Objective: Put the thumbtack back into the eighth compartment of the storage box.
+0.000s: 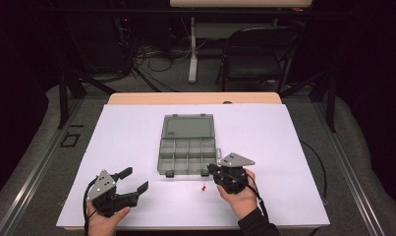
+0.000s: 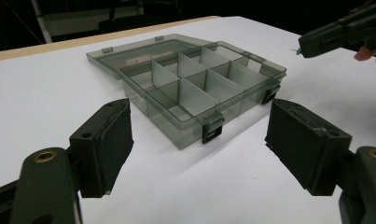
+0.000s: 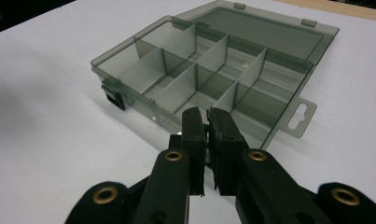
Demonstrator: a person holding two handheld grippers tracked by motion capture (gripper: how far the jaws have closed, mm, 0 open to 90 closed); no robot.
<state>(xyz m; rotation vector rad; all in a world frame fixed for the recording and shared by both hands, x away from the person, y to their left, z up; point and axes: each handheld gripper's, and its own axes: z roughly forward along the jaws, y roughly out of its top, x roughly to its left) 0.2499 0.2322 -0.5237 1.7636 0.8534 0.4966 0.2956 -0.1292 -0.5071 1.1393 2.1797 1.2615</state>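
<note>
High view first: we've got a smoky grey organizer box [image 1: 188,145] sitting open in the middle of the white table [image 1: 136,128], lid folded flat toward the far side, the divided compartments facing us, and two black latches on its near edge. The left gripper [image 1: 135,181] is down at the near left corner, well apart from the box, with its jaws spread wide and nothing between them. In the left gripper view those two padded fingers [image 2: 106,140] frame the box [image 2: 195,93] from a distance, pointing at its near latch side, bare table between them. The right gripper [image 1: 213,169] sits right at the near right corner of the box, just beside the right-hand latch. From the right gripper view its jaws are nearly closed, just a thin gap, and we can make out a tiny green something [image 3: 205,122] pinched up near the tips, too small to say what it is. In that view the tips hang over the near wall of the box [image 3: 209,65], about at the rim of the closest compartment. There's also a small red bit [image 1: 204,188] lying on the table just in front of the box, between the two hands but nearer the right hand [image 1: 242,199].
</note>
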